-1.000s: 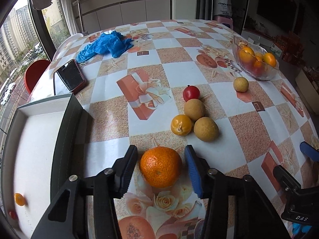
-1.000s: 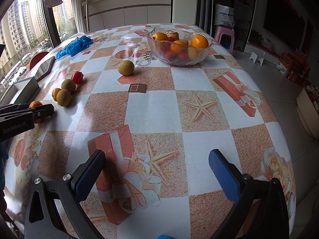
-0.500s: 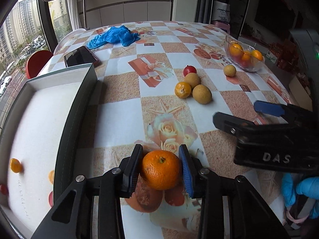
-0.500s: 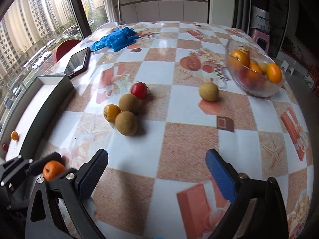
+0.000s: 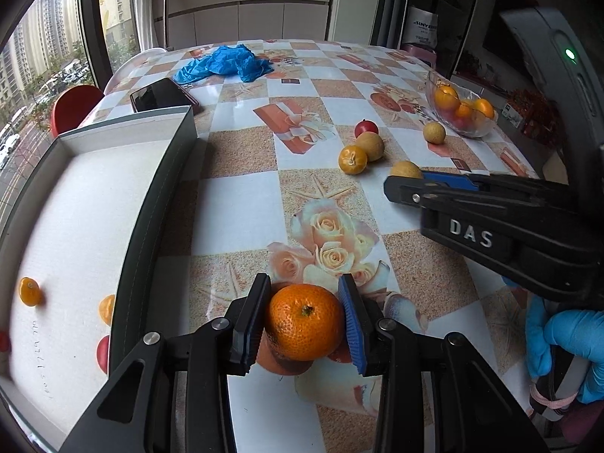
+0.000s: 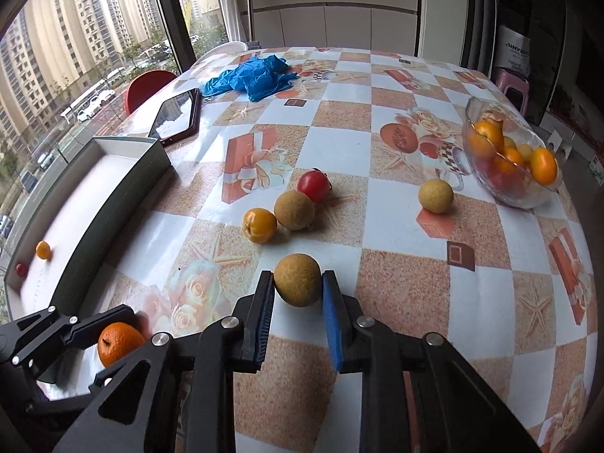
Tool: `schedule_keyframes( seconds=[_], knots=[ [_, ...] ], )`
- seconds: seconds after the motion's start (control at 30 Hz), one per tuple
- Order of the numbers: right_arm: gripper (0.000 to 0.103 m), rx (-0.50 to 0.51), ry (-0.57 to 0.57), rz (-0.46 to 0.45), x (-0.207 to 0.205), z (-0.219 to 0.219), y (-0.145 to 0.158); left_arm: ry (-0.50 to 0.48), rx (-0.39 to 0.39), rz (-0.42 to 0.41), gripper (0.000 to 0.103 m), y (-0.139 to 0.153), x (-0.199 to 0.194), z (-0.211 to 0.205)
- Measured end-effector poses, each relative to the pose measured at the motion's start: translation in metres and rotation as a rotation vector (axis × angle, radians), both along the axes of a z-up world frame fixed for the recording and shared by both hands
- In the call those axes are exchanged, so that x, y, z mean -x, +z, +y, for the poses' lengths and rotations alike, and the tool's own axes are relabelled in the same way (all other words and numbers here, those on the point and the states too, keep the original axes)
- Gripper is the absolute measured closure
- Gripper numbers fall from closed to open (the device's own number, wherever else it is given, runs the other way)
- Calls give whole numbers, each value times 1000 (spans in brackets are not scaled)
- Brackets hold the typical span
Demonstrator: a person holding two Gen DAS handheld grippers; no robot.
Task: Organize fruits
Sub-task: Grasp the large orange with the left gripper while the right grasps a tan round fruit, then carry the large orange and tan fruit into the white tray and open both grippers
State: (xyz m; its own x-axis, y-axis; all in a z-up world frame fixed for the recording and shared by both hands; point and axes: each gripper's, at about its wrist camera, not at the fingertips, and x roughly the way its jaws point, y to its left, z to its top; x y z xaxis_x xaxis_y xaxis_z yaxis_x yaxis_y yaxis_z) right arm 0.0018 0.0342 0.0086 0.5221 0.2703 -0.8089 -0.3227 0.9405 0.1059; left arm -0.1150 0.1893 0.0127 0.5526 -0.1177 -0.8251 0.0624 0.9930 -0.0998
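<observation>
My left gripper (image 5: 305, 315) is shut on a large orange (image 5: 304, 321) and holds it above the table, just right of the open grey box (image 5: 158, 204). The orange also shows in the right wrist view (image 6: 119, 341). My right gripper (image 6: 297, 292) has closed around a brown round fruit (image 6: 297, 279) on the table, its pads touching both sides. That fruit peeks out behind the right gripper in the left wrist view (image 5: 406, 170). The box holds small orange (image 5: 30, 291) and red fruits.
On the table lie a small orange fruit (image 6: 259, 225), a brown fruit (image 6: 294, 210), a red fruit (image 6: 312, 185) and a yellow fruit (image 6: 435, 196). A glass bowl (image 6: 509, 158) of fruit stands at right. A phone (image 6: 177, 117) and blue gloves (image 6: 253, 77) lie farther back.
My left gripper closed on the orange, lifted it and drew back beside the box. My right gripper swung left to the fruit cluster and narrowed from wide open onto the brown fruit.
</observation>
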Motion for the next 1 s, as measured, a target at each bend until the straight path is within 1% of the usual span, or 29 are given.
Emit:
schedule_keyframes(
  seconds=[0.13, 0.27, 0.4, 0.7, 1.0],
  knots=[
    [76, -37, -31, 18, 20, -22, 2, 14, 42, -1, 64, 5, 5, 4],
    [76, -53, -55, 24, 37, -36, 4, 9, 49, -25, 64, 15, 14, 3],
    [76, -62, -65, 19, 51, -42, 8, 4, 49, -48, 64, 26, 24, 4],
    [76, -55, -53, 0, 71, -33, 18, 10, 57, -95, 64, 45, 42, 16],
    [76, -32, -19, -29, 83, -11, 33, 38, 75, -128, 64, 55, 57, 36]
  ],
)
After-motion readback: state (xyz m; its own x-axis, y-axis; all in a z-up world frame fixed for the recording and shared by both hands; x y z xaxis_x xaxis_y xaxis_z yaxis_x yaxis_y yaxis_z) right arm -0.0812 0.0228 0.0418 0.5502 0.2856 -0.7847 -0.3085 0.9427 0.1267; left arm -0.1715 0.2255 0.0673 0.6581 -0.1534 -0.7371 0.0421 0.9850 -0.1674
